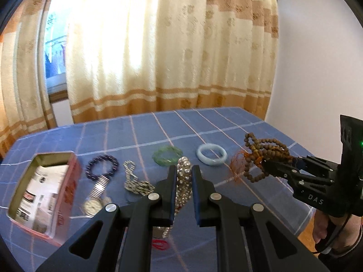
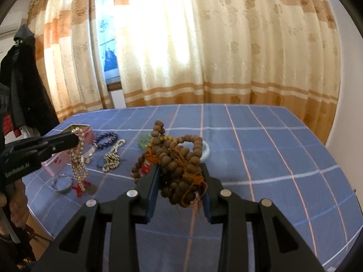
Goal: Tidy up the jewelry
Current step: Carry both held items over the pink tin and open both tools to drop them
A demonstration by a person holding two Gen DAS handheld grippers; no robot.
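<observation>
My left gripper (image 1: 184, 170) is shut on a silver bead strand (image 1: 183, 185) that hangs above the blue checked tablecloth (image 1: 238, 122); the strand shows in the right wrist view (image 2: 78, 158) with a red tassel at its foot. My right gripper (image 2: 180, 167) is shut on a bunch of brown wooden beads (image 2: 177, 156) with orange cord, held above the cloth; it shows in the left wrist view (image 1: 264, 156). An open pink tin box (image 1: 45, 195) sits at the left.
On the cloth lie a purple bead bracelet (image 1: 102, 165), a wristwatch (image 1: 94, 201), a black-and-white chain (image 1: 136, 181), a green bangle (image 1: 168, 155), a pale blue bangle (image 1: 212, 154) and a silver ring-shaped piece (image 2: 62, 183). Curtains hang behind the table.
</observation>
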